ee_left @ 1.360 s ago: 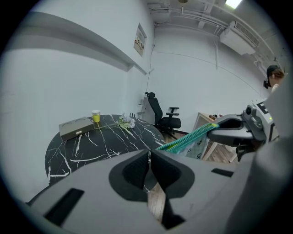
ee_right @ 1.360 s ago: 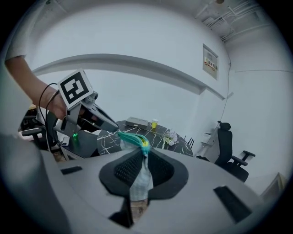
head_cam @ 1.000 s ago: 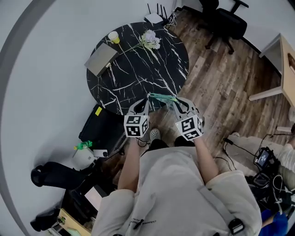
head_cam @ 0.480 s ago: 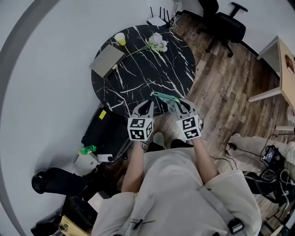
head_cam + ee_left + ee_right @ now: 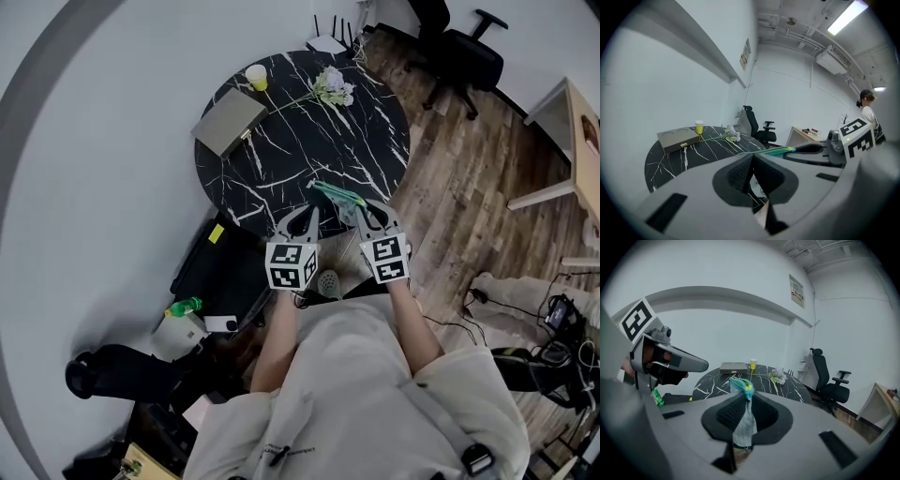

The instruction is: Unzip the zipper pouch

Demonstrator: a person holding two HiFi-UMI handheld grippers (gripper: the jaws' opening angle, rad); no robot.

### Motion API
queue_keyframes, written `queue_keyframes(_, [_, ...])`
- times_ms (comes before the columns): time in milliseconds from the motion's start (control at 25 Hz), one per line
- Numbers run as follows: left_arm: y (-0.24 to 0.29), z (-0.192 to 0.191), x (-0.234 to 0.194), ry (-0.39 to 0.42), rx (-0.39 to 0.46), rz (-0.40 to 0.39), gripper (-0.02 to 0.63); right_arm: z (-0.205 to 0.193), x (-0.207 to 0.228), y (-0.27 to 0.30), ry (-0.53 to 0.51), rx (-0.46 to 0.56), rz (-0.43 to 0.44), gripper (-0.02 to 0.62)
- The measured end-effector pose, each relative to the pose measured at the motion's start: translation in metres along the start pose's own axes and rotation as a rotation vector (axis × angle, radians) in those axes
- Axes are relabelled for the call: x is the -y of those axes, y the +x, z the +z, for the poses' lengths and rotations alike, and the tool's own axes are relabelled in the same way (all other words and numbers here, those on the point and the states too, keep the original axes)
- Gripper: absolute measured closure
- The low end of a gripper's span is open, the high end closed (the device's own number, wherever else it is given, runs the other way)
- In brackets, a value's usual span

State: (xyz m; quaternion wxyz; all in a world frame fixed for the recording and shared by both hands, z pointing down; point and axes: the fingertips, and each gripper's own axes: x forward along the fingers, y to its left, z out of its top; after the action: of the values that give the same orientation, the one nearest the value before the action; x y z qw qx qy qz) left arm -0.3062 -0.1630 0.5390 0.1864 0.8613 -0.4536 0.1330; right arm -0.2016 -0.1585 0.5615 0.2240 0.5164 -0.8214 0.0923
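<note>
A green zipper pouch [image 5: 337, 195] hangs between my two grippers over the near edge of the black marble table [image 5: 300, 141]. The right gripper [image 5: 363, 212] is shut on the pouch's fabric [image 5: 743, 420], and the green zipper end [image 5: 743, 386] sticks out above its pads. The left gripper [image 5: 307, 216] is closing tight at the other end of the zipper. The green zip line [image 5: 776, 150] runs taut from the left gripper [image 5: 753, 157] across to the right gripper [image 5: 813, 149]. The zipper pull itself is hidden.
On the table's far side lie a grey box [image 5: 230, 120], a yellow cup [image 5: 256, 75] and a flower sprig [image 5: 333, 89]. An office chair [image 5: 459, 52] stands beyond. A black bag [image 5: 220, 272] and a green bottle [image 5: 185, 307] sit on the floor at left.
The two grippers have drawn slightly closer together, with the pouch still stretched between them. The head view has shifted a little; the table now sits further right.
</note>
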Motion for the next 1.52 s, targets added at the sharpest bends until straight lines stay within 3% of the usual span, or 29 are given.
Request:
queue_keyframes(360, [-0.006, -0.002, -0.004, 0.033, -0.024, -0.055, 0.583, 0.004, -0.013, 0.008, 0.040, 0.014, 0.012, 0.549])
queue_keyframes(720, [-0.007, -0.003, -0.013, 0.014, -0.012, -0.056, 0.583, 0.012, -0.012, -0.006, 0.048, 0.063, -0.014, 0.551])
queue_keyframes(1160, [0.000, -0.003, 0.009, -0.028, 0.011, -0.104, 0.583, 0.005, 0.002, -0.039, 0.046, 0.060, -0.045, 0.554])
queue_keyframes(1520, [0.006, -0.002, 0.023, 0.019, 0.000, -0.127, 0.583, 0.007, 0.013, -0.044, 0.091, 0.062, -0.063, 0.554])
